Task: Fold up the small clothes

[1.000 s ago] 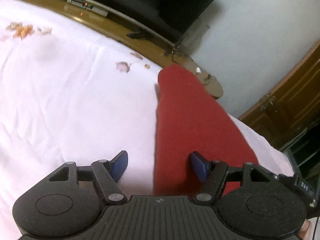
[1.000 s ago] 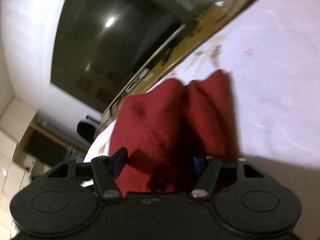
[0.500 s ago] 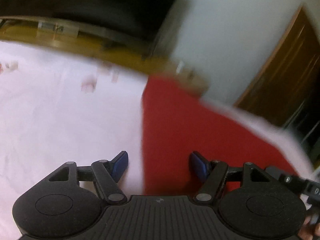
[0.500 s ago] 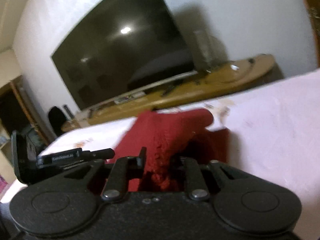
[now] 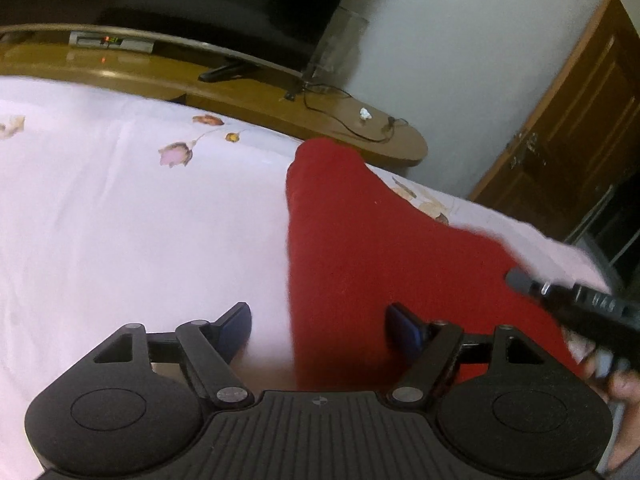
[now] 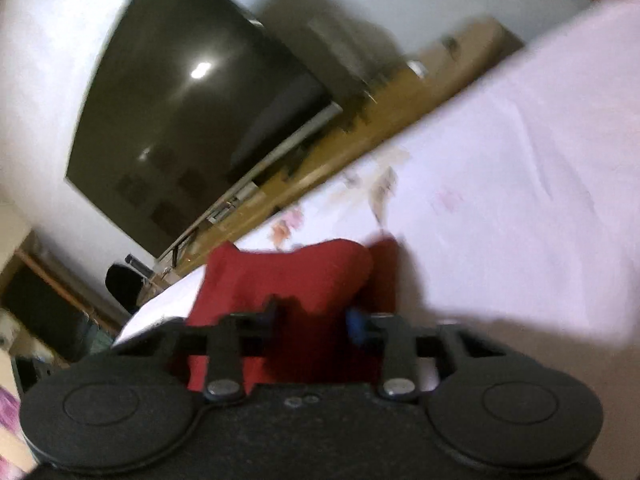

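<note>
The red cloth (image 5: 360, 248) lies on the pale flowered sheet (image 5: 120, 220), a long strip running away from the left gripper (image 5: 320, 320) toward the far edge of the bed. That gripper's blue-tipped fingers stand wide apart with nothing between them — the near left edge of the cloth sits in the gap, untouched. In the right wrist view the right gripper (image 6: 312, 318) has its fingers drawn close together with a raised bunch of the cloth (image 6: 288, 276) between them; it looks pinched, though the blur leaves the exact contact unclear.

The step in hand seems to be carrying the lifted end over to make a fold. To do it well, the right side should travel low and straight along the strip so the layers line up edge on edge, while the left presses or pins the near part flat (a soft knit like this probably slides on a smooth sheet).

Around: a wooden TV bench (image 5: 240, 92) beyond the bed, with a dark television (image 6: 192, 112) over it, loose cables (image 5: 344, 120) on the bench top, and a brown wooden door (image 5: 568, 128) at the right. None of these crowd the fold — the two tools nearly meeting at the near right corner are the likelier snag.
</note>
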Motion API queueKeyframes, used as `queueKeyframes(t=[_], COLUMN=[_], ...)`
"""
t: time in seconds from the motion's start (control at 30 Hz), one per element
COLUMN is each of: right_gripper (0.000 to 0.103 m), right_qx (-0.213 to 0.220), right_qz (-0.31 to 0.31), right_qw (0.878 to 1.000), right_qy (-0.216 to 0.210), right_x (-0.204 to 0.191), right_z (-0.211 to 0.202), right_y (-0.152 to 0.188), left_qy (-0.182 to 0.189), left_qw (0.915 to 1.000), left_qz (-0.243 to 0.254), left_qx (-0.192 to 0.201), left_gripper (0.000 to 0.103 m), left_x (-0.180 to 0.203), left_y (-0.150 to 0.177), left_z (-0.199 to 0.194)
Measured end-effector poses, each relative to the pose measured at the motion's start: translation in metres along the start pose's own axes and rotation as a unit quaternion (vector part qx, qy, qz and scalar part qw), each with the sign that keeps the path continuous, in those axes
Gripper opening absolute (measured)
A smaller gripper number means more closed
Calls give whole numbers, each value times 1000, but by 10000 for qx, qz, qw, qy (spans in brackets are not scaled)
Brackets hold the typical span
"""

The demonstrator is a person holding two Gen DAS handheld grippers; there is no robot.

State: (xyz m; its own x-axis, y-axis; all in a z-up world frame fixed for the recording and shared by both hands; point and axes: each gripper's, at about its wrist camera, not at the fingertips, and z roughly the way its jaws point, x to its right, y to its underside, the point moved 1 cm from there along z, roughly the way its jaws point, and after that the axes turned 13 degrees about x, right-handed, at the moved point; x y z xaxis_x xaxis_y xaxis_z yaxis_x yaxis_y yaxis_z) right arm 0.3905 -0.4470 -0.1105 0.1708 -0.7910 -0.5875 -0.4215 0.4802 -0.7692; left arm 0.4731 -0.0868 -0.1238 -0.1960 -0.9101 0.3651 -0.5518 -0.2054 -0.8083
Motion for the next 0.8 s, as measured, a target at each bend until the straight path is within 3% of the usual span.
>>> queueKeyframes(t=[0.1, 0.13, 0.17, 0.2, 0.27, 0.33, 0.4, 0.47, 0.7, 0.8], right_gripper=[11, 11, 11, 10, 13, 23, 45, 55, 56, 53], right_qx=[397, 269, -199, -400, -305, -279, -96, 147, -425, -684], right_qz=[-1250, -1465, -1556, -1558, -1396, -1326, -1309, -1279, -988, -1472], right_qw=[9914, 9886, 9858, 9847, 9878, 9886, 9885, 9893, 9937, 9854], right_qy=[34, 234, 592, 673, 616, 662, 750, 691, 318, 515], right_x=[-41, -40, -28, -19, -15, -17, -20, -28, -44, -42], right_z=[3, 12, 30, 36, 32, 28, 14, -15, -43, -33], right_y=[-4, 0, 9, 17, 16, 14, 12, 11, 39, 59], left_qy=[-240, -250, -240, -269, -250, -246, -234, 67, 320, 258], left_qw=[9993, 9991, 9990, 9986, 9987, 9989, 9990, 9994, 9989, 9976], left_qz=[293, 327, 371, 443, 442, 398, 372, 310, 311, 629], left_qx=[-65, -81, -80, -56, -31, -31, 14, 136, -126, -104], left_gripper=[85, 90, 93, 94, 94, 94, 94, 94, 94, 94], left_x=[4, 5, 5, 7, 7, 5, 7, 9, 16, 19], left_y=[0, 2, 3, 3, 4, 3, 0, 3, 34, 45], left_z=[6, 9, 11, 11, 9, 4, -8, -28, -47, -49])
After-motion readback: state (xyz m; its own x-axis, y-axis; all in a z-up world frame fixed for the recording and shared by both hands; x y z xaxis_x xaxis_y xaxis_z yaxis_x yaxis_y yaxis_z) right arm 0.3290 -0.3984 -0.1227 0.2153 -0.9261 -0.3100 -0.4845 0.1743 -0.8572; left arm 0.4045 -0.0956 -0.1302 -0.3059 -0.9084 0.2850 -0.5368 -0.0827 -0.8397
